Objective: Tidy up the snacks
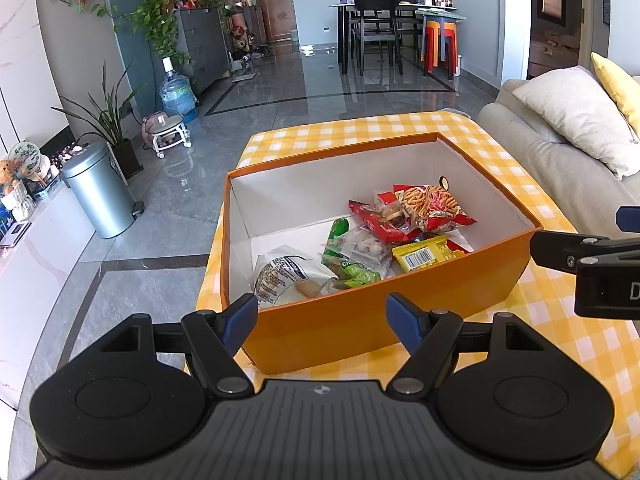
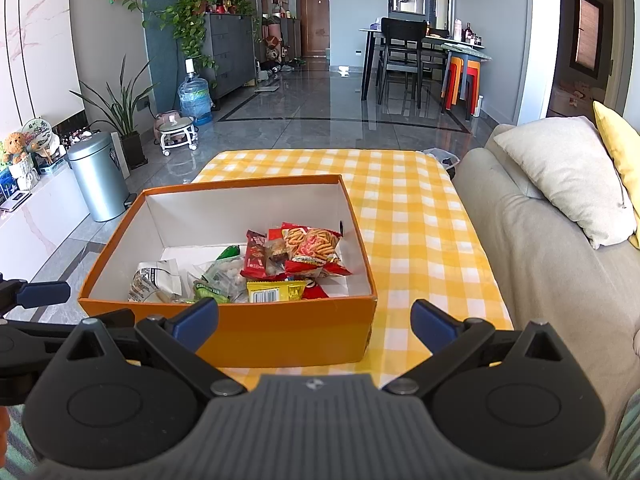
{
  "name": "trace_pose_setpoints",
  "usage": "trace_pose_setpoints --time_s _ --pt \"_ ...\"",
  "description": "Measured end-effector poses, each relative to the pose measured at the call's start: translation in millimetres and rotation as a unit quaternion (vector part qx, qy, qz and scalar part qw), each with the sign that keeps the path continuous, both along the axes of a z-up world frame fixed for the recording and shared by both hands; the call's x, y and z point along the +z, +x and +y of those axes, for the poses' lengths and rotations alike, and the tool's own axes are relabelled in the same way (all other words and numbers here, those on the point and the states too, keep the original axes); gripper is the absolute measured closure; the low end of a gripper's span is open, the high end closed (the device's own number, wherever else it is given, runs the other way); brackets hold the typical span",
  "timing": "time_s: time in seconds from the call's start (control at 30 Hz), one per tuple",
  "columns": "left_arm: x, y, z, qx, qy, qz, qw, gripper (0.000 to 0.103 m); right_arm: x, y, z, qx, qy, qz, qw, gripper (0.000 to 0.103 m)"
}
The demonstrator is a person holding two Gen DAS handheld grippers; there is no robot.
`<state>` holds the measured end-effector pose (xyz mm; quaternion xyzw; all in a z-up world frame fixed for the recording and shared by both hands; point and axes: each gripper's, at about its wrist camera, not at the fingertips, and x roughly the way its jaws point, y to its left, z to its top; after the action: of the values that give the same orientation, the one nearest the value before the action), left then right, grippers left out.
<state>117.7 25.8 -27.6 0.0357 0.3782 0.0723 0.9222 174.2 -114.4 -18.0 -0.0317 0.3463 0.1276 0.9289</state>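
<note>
While both empty grippers, left (image 1: 322,320) and right (image 2: 315,322), are hovering spread apart at six o'clock, one orange cardboard box (image 2: 280,330) is holding roughly eight snack packets (image 2: 312,248).

Bright daylight throughout. Glossy grey tiled floor (image 2: 344,92) throws white window glare near the dining area. Strong fisheye bending, dark corners. Both views sharp; soft shadows inside orange cardboard box (image 1: 360,320).
</note>
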Motion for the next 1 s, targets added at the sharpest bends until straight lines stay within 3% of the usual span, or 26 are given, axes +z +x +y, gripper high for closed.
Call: trace_pose_setpoints --time_s 1.0 --pt "-3.7 -5.5 4.0 0.004 -0.004 0.005 1.0 0.017 0.4 0.0 0.6 0.0 0.0 0.001 1.0 0.004"
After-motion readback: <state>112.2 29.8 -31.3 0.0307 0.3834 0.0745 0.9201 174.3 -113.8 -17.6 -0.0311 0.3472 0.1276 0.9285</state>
